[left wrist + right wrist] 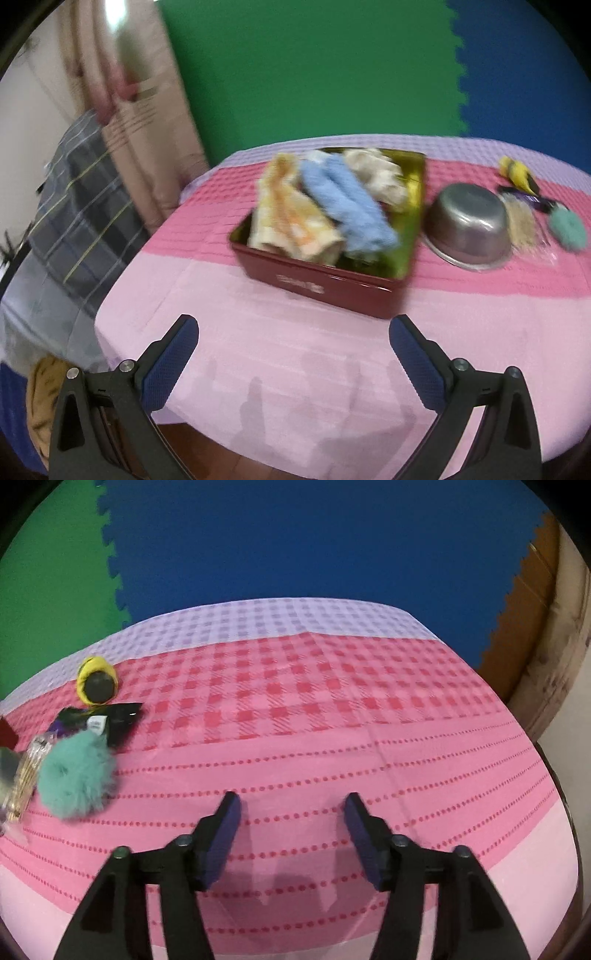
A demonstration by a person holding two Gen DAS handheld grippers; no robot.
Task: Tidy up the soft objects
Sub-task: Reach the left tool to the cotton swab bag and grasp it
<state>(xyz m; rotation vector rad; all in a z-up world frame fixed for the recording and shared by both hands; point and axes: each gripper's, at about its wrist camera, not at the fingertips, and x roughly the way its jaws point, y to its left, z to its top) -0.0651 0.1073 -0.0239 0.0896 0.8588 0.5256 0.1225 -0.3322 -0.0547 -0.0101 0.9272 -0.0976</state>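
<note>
I read this as the step between picks: my left tongs (293, 330) gape wide and empty below the red tin (325, 284) of rolled cloths, centre frame. My right tongs (291, 805), parted and empty, must next swing left to the teal pompom (75, 775), mid-left on the table (332, 709).

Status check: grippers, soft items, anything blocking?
Both hand-held grippers, left and right, open, empty. Cloths in red box; teal pom-pom loose on table. Steel bowl beside box.
</note>
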